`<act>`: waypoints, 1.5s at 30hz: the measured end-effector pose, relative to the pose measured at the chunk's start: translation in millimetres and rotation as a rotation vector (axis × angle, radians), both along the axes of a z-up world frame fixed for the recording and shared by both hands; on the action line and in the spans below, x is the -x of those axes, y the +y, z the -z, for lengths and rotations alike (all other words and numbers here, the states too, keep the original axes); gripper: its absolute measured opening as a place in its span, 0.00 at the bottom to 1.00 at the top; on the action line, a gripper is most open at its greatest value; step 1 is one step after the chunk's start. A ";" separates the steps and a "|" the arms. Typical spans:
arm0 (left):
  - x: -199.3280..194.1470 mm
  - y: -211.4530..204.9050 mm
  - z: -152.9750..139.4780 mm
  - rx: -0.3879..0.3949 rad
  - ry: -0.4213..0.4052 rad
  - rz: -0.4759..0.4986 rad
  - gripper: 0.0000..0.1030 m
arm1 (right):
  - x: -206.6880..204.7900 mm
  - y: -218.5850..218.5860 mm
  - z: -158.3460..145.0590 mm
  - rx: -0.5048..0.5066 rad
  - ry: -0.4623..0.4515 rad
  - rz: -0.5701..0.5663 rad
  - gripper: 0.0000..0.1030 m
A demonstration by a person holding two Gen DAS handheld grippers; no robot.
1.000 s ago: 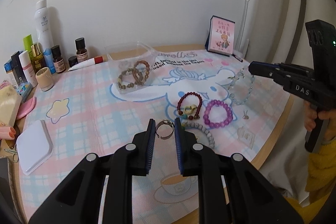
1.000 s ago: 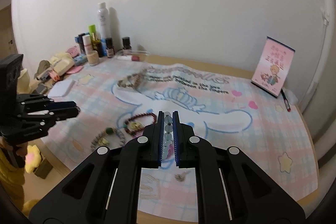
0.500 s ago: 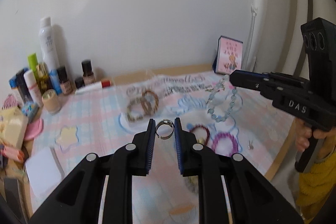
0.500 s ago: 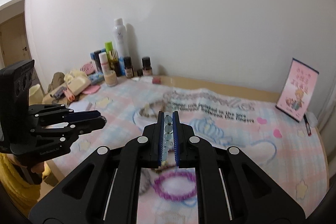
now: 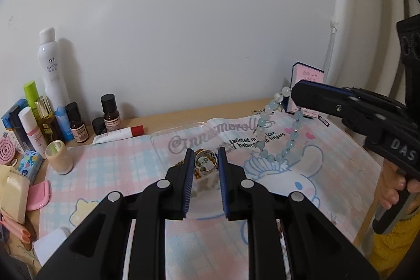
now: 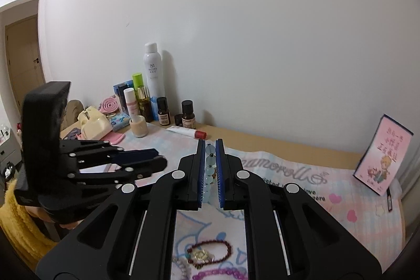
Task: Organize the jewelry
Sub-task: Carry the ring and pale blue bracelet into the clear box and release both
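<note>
My left gripper (image 5: 205, 154) is shut on a silver ring (image 5: 206, 162) and holds it above the clear plastic box (image 5: 181, 131), where brown bead bracelets (image 5: 198, 172) lie. My right gripper (image 6: 210, 145) is shut on a pale blue bead bracelet (image 6: 210, 167); in the left wrist view that bracelet (image 5: 278, 133) hangs from the right gripper (image 5: 296, 92) over the mat. A dark red bracelet (image 6: 210, 252) and a purple bracelet (image 6: 223, 273) lie on the mat below the right gripper.
The pink and blue cartoon mat (image 5: 118, 162) covers the wooden table. Bottles and cosmetics (image 5: 52, 106) stand at the back left with a red-capped tube (image 5: 118, 134). A pink card box (image 6: 382, 155) stands at the back right. The left gripper shows in the right wrist view (image 6: 155, 159).
Both grippers have risen and moved toward the back of the table. The left one with the ring is now over the clear box; the blue bracelet came off the mat and hangs.
</note>
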State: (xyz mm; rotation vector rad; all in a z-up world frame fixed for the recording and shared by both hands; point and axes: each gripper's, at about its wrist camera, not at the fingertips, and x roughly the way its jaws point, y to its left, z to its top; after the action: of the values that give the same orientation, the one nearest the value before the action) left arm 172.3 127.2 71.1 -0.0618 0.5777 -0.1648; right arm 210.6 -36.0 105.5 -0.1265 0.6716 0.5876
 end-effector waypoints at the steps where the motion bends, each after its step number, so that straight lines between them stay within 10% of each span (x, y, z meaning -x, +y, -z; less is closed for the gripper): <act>1: -5.0 1.5 1.1 0.005 0.003 -0.004 0.17 | -4.1 2.8 1.2 -0.002 0.004 -0.005 0.07; 28: -53.3 9.8 34.8 -0.036 0.083 -0.037 0.17 | -50.4 35.0 75.5 -0.007 0.237 -0.047 0.07; 45: -48.9 -0.3 32.3 -0.111 0.066 -0.067 0.29 | -43.5 20.4 65.8 -0.070 0.223 -0.024 0.14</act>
State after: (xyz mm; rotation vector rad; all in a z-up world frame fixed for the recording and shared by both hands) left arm 221.2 126.9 38.8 0.0212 0.6487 -0.0652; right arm 254.1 -15.6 39.7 -0.0038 0.8655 0.6531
